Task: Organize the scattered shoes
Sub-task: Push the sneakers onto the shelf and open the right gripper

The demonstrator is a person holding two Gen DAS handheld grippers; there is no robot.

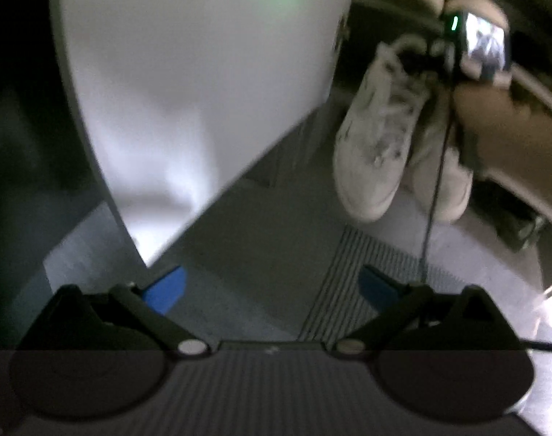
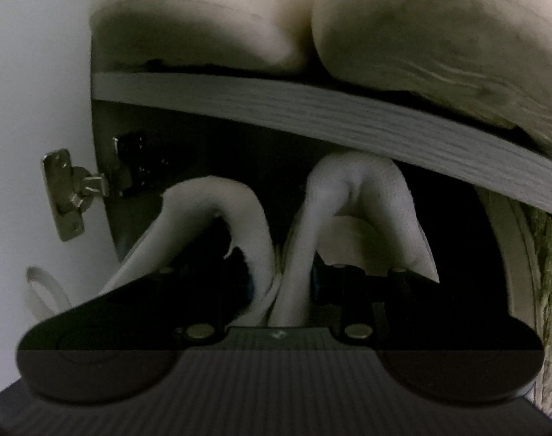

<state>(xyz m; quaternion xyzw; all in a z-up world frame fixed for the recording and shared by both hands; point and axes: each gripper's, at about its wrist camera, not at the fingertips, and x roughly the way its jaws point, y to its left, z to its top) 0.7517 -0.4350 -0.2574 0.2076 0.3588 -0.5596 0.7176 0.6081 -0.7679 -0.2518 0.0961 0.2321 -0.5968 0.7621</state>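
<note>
A pair of white sneakers (image 1: 377,138) hangs toes-down at the upper right of the left wrist view, in front of the dark shoe cabinet. My right gripper (image 1: 419,58) pinches the pair at the collars, and a hand (image 1: 504,120) holds that gripper. In the right wrist view my right gripper (image 2: 279,283) is shut on the two inner collars, the left sneaker (image 2: 203,203) and the right sneaker (image 2: 366,189) pressed side by side just below a shelf. My left gripper (image 1: 270,289) stands open over the floor with nothing between its blue pads (image 1: 163,290).
A grey shelf board (image 2: 312,116) carries a pair of beige shoes (image 2: 203,18) right above the sneakers. The white cabinet door (image 1: 188,91) stands open on the left, with its metal hinge (image 2: 68,196). A ribbed mat (image 1: 366,279) lies on the grey floor.
</note>
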